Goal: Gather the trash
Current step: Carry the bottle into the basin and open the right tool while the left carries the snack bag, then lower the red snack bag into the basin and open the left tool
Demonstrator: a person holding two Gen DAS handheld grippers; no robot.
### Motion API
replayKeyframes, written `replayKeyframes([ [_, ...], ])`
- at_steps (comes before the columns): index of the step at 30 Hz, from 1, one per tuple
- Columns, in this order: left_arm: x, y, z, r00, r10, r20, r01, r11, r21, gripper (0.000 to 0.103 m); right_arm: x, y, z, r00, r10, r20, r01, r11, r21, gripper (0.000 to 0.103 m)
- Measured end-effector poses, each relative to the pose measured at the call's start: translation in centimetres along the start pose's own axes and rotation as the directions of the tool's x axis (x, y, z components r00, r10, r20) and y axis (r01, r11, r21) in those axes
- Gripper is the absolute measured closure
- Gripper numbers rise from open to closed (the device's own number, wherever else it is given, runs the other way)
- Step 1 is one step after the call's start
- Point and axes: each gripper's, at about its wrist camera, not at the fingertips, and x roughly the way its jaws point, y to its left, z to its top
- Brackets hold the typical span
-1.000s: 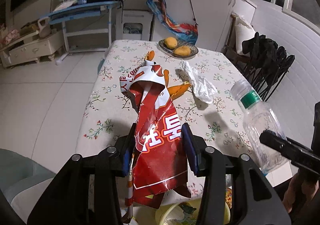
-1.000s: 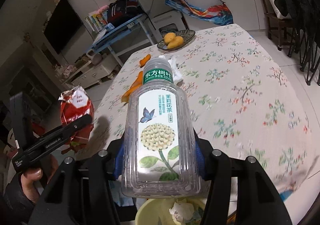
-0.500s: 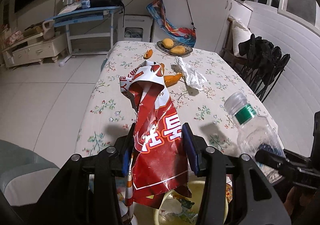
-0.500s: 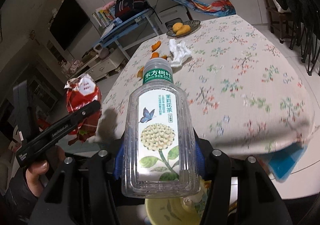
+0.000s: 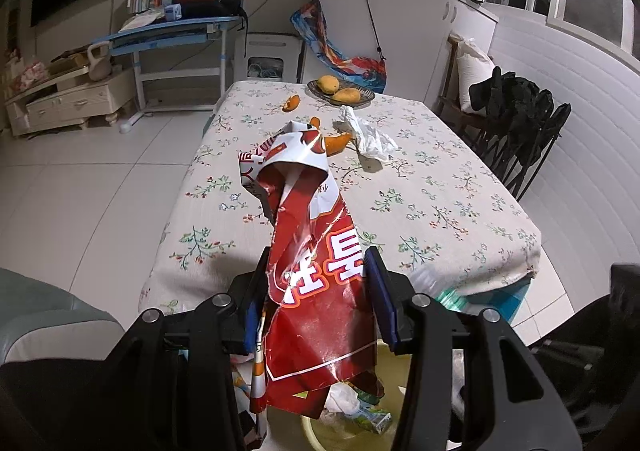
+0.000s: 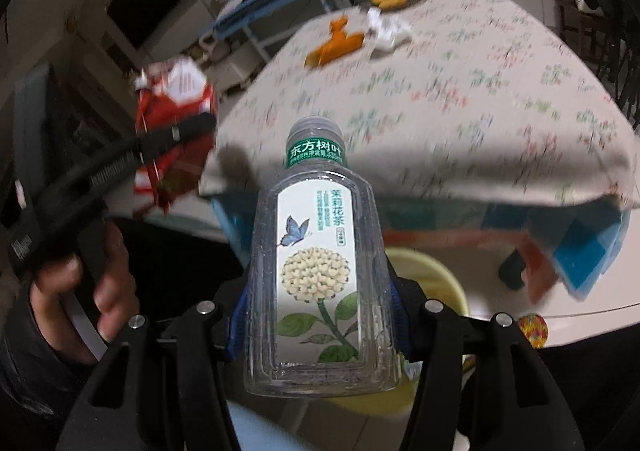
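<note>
My left gripper (image 5: 316, 287) is shut on a crumpled red snack bag (image 5: 308, 251), held off the near end of the floral table (image 5: 440, 187) and above a yellow bin (image 5: 348, 431) that holds other trash. My right gripper (image 6: 320, 303) is shut on an empty clear plastic bottle (image 6: 320, 271) with a green cap band, held below the table edge over the yellow bin (image 6: 432, 271). The bag (image 6: 172, 99) and left gripper show at the left of the right wrist view. Orange peels (image 5: 338, 141) and a white crumpled tissue (image 5: 370, 135) lie on the table.
A dish with mangoes (image 5: 340, 93) stands at the table's far end. Black folding chairs (image 5: 520, 123) stand to the right. A grey seat (image 5: 52, 327) is at the near left. A blue desk (image 5: 172, 35) stands at the back.
Both grippers have pulled back from the table and dropped lower, toward the yellow bin. The bottle now sits below the table edge. Both still hold their items.
</note>
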Motion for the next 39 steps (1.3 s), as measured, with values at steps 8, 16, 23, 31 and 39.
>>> replayKeyframes([
  [8, -1.2, -0.3, -0.8, 1.0, -0.031, 0.002, 0.031, 1.0, 0.002, 0.059, 2.7, 0.1, -2.7, 0.981, -0.087, -0.174, 0.081, 0.996, -0.043, 0.048],
  [16, -1.3, -1.5, -1.4, 0.999, -0.05, -0.01, 0.051, 0.998, 0.033, 0.059, 5.4, -1.3, -3.9, 0.942, -0.126, -0.311, 0.124, 0.992, -0.028, 0.048],
  [23, -1.2, -2.7, -2.3, 0.997, -0.073, -0.033, 0.075, 0.995, 0.072, 0.059, 5.0, -1.5, -3.8, 0.945, -0.128, -0.3, 0.132, 0.991, -0.007, 0.045],
  [31, -1.0, -4.2, -3.3, 0.992, -0.1, -0.072, 0.109, 0.987, 0.122, 0.059, 3.8, -1.8, -3.2, 0.962, -0.125, -0.243, 0.136, 0.99, 0.029, 0.036],
  [39, 0.1, -6.2, -5.0, 0.972, -0.156, -0.176, 0.191, 0.96, 0.204, 0.059, -2.0, -3.5, -1.5, 0.986, -0.153, 0.058, 0.142, 0.976, 0.166, 0.029],
])
